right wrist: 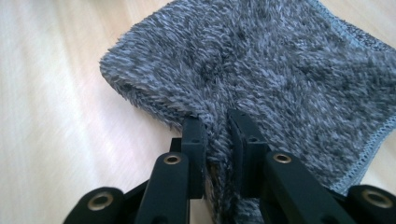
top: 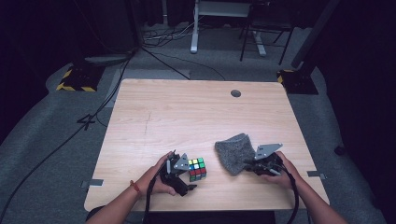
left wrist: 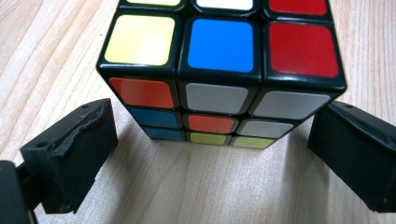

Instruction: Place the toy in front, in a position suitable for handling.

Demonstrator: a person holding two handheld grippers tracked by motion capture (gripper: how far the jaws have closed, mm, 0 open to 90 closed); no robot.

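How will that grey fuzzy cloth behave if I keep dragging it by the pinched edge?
Probably floppy: the grey cloth already bunches where the right gripper is shut on its edge. Likely light, and its fuzzy pile may drag on the wooden table rather than slide freely.

Cube (left wrist: 219,70) had black edges with yellow, blue, red, orange, white stickers. Cloth (right wrist: 261,70) was fuzzy grey. Table (top: 187,112) was light wood grain.
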